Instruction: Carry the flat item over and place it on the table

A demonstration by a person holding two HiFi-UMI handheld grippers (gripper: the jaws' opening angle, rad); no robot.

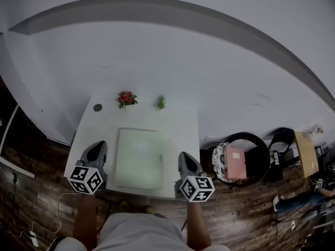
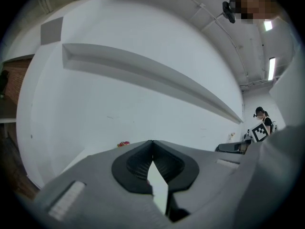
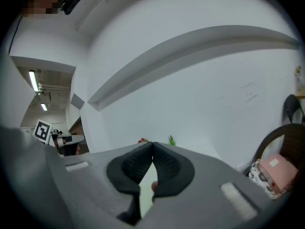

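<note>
A flat pale green board [image 1: 138,158] lies on the white table [image 1: 180,124], close to its near edge. My left gripper [image 1: 98,146] hovers over the table just left of the board, apart from it, with its jaws shut and nothing between them. My right gripper [image 1: 186,157] is just right of the board, also shut and empty. In the left gripper view the left gripper [image 2: 152,142] has its pads meeting at the tips and points at the white wall. The right gripper [image 3: 152,143] looks the same in its own view.
At the table's far edge stand a red flower pot [image 1: 126,98], a small green plant [image 1: 160,102] and a dark round disc [image 1: 98,107]. A black chair [image 1: 256,143] holding a pink box [image 1: 235,162] stands right of the table. A white cable [image 1: 52,213] lies on the wooden floor.
</note>
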